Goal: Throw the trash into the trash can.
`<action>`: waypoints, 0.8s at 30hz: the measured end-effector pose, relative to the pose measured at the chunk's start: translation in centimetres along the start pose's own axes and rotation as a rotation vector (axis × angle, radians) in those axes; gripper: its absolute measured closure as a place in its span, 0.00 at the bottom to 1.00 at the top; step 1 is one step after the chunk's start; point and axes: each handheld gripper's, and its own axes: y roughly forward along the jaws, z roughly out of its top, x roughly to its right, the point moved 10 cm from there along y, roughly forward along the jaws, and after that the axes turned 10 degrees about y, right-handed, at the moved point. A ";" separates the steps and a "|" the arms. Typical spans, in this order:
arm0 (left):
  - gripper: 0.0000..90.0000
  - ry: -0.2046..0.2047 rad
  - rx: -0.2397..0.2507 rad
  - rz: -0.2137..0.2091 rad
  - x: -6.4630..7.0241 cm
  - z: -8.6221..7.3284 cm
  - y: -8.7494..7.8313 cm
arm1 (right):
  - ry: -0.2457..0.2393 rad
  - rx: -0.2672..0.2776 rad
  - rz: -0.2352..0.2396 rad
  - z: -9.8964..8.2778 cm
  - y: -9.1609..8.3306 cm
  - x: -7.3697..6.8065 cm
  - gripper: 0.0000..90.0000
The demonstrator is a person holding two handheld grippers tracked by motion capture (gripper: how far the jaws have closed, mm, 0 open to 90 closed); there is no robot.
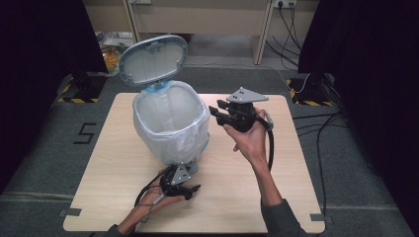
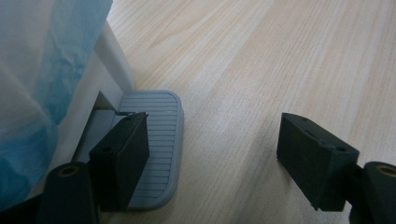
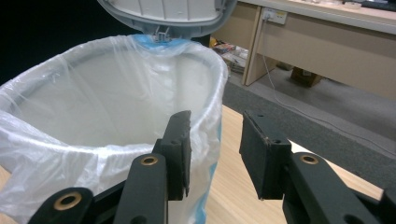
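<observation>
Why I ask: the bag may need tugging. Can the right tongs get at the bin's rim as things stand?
Probably yes. The right tongs are open and empty, right beside the bag-covered rim. The lid stands up, and nothing lies between tongs and rim.

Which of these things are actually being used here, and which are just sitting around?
In use:
bin
liner
lid, open
pedal
left gripper
right gripper

Lying about:
cables on the floor
yellow packets behind the table
desk
</observation>
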 end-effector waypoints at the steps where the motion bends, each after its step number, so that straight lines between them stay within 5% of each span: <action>1: 0.27 -0.002 0.000 -0.001 0.0 0.0 0.0 | -0.002 0.000 -0.002 -0.1 -0.1 0.1 0.70; 24: 0.27 0.016 -0.004 0.006 -0.2 0.0 0.0 | 0.021 -0.004 -0.034 -1.6 -1.6 1.9 0.68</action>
